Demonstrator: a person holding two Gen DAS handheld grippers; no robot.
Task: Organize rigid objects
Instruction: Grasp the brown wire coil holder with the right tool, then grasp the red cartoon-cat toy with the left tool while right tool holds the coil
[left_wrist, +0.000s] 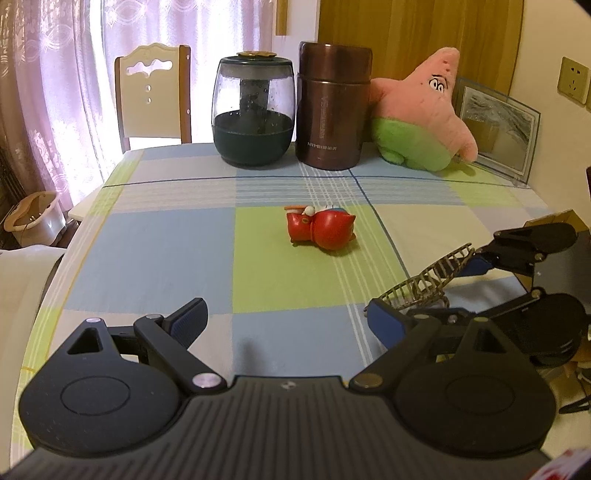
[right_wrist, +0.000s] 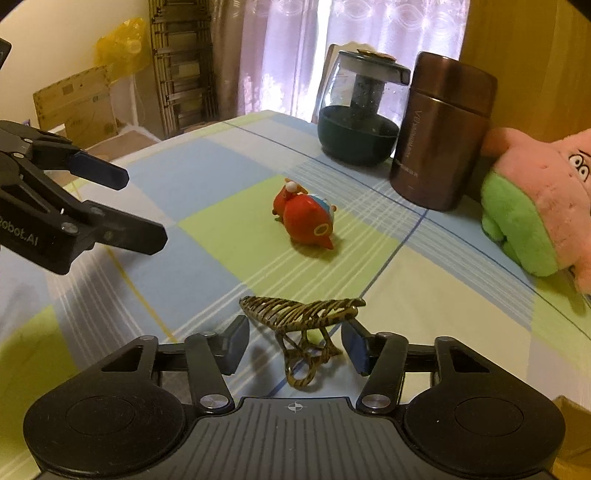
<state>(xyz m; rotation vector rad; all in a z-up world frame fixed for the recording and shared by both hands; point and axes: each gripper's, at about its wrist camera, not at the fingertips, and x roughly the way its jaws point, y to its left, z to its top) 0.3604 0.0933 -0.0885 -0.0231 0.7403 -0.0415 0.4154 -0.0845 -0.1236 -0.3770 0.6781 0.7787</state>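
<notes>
Near the front edge of the counter (right_wrist: 424, 295), the right hand-held gripper (right_wrist: 295, 341) has its two blue pads on either side of a bronze wire hair clip (right_wrist: 301, 317). There is a gap at each pad, so it seems released and not yet grasping, probably lined up to pick the clip. The left hand-held gripper (left_wrist: 288, 321) hovers wide apart and empty, perhaps waiting for the red toy (left_wrist: 321, 229), which lies on its side in the middle of the counter. Along the far edge stand a glass jar (left_wrist: 253, 110), a brown flask (left_wrist: 332, 107) and a pink plush (left_wrist: 424, 110). The clip's lower loop is partly blurred, and the plush is cut off in the right view.
</notes>
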